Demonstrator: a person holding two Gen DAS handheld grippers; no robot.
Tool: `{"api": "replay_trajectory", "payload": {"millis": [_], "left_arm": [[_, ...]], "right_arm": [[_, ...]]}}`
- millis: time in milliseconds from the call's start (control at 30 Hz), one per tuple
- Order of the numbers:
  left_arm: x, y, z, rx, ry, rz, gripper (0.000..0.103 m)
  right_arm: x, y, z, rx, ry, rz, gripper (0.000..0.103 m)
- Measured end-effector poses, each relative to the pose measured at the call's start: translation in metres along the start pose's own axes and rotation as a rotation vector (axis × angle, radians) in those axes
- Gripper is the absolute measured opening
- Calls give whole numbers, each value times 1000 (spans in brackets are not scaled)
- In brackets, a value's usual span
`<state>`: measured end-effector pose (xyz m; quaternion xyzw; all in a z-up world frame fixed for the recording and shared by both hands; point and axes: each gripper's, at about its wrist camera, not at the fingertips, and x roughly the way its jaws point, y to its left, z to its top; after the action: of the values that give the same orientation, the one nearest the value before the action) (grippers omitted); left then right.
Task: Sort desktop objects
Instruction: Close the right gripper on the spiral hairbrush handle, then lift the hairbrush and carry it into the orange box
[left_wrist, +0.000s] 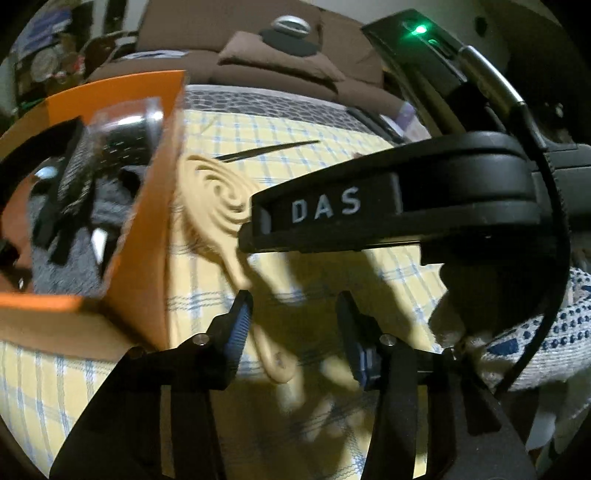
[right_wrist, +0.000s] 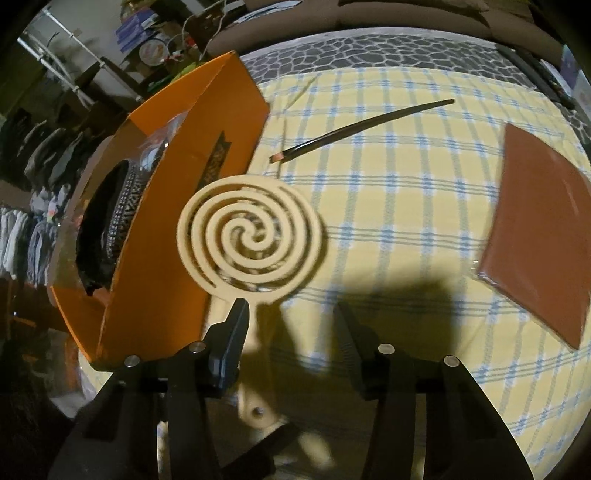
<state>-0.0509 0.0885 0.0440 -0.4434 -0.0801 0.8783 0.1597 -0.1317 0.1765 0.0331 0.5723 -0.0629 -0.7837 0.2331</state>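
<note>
Spiral-headed beige paddle lies on a yellow checked cloth, its handle running back between the spread fingers of the right tool, which stand apart and grip nothing; the left finger sits just beside the handle, and contact cannot be told. In the left wrist view the left tool is likewise open and empty, with the same paddle's handle passing just beside its left finger. Above it the black body of the right tool crosses the view, marked "DAS" in white, with a green light glowing higher up. An orange cardboard box stands just left of the paddle's head, holding dark, blurred items. Beyond the paddle a thin dark stick lies on the cloth, well apart from a flat brown square at the right
</note>
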Motion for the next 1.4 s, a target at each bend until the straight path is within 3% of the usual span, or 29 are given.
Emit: {"api": "replay_trajectory", "payload": {"millis": [67,200,300,400,733,833,1133,1400], "left_arm": [[0,5,-2,-33,-6,20,59],[9,11,-3,-48,24,23,59],[13,13,-4,-62,52,-9,53],[17,16,-4,-84,78,-18,39],[20,22,-6,-97,82,-8,33],[21,20,-5,-81,92,-7,20],[12,15,-2,-74,87,-40,18],[-25,-4,5,-27,11,-84,14]], "right_arm": [[3,3,1,-1,7,13,48],[12,0,2,36,37,42,47],[14,-1,3,45,45,60,43],[14,3,3,29,46,74,39],[34,12,4,-1,92,79,23],[33,9,3,10,81,89,21],[25,-2,-2,34,49,119,20],[-20,-13,-10,71,-32,184,20]]}}
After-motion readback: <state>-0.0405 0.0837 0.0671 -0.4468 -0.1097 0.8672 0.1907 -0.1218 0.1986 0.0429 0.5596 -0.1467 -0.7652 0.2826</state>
